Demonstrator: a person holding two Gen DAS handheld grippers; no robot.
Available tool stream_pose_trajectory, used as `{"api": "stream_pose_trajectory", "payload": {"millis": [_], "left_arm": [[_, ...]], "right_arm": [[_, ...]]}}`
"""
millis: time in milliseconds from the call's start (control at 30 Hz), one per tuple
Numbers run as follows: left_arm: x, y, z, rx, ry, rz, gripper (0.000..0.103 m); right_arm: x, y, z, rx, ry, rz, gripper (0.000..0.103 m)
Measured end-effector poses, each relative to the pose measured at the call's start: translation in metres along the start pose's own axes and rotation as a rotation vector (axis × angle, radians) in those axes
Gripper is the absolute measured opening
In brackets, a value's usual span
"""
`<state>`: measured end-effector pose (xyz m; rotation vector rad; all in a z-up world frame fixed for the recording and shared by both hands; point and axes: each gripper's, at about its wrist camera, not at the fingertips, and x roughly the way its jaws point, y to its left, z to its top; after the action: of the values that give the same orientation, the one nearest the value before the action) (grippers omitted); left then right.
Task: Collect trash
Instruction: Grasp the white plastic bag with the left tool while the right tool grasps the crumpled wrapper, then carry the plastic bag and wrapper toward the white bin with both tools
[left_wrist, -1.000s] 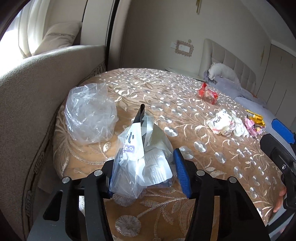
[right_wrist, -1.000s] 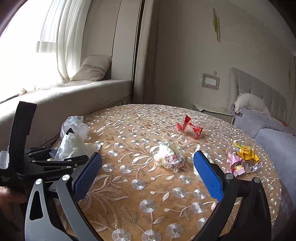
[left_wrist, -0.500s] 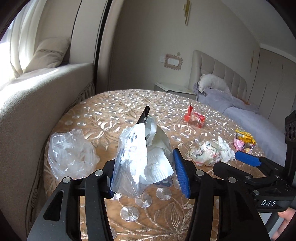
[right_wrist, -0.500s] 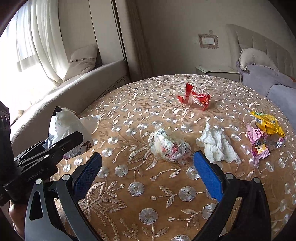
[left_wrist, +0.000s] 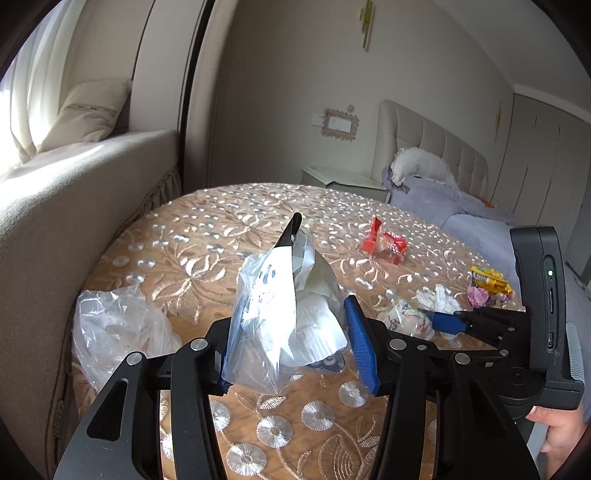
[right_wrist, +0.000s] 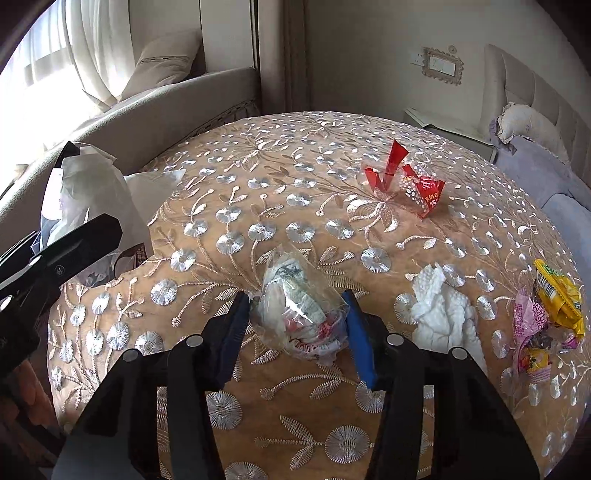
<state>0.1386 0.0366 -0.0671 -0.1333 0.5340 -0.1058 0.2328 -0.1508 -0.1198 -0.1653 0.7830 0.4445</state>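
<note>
Left hand-held gripper (left_wrist: 286, 354) clamped on clear plastic trash bag (left_wrist: 273, 317); right hand-held gripper (right_wrist: 295, 328) pinching crumpled clear printed wrapper (right_wrist: 299, 314), next I lift it toward the bag.

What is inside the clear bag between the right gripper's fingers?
The clear bag holds crumpled white paper or wrappers with red and dark print. What lies deeper in it is covered by the crumpled layers. The right gripper has its pads against the bag's sides.

Glossy embroidered tablecloth (right_wrist: 295, 417); beside it, crinkled clear-plastic wad (right_wrist: 299, 317), soft white tissue (right_wrist: 443, 314), perhaps paper.
</note>
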Motion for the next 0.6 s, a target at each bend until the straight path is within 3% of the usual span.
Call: {"api": "stream_pose_trajectory", "payload": {"millis": [167, 367, 600], "left_arm": [[-0.013, -0.012, 0.0, 0.023, -0.016, -0.011, 0.05], [-0.035, -0.042, -0.002, 0.063, -0.052, -0.042, 0.05], [-0.053, -0.108, -0.02, 0.153, -0.052, -0.173, 0.05]], "right_arm": [[-0.026, -0.002, -0.014, 0.019, -0.078, 0.021, 0.048], [-0.105, -0.001, -0.031, -0.014, -0.274, -0.105, 0.048], [-0.178, -0.017, -0.084, -0.01, -0.412, -0.292, 0.048]]}}
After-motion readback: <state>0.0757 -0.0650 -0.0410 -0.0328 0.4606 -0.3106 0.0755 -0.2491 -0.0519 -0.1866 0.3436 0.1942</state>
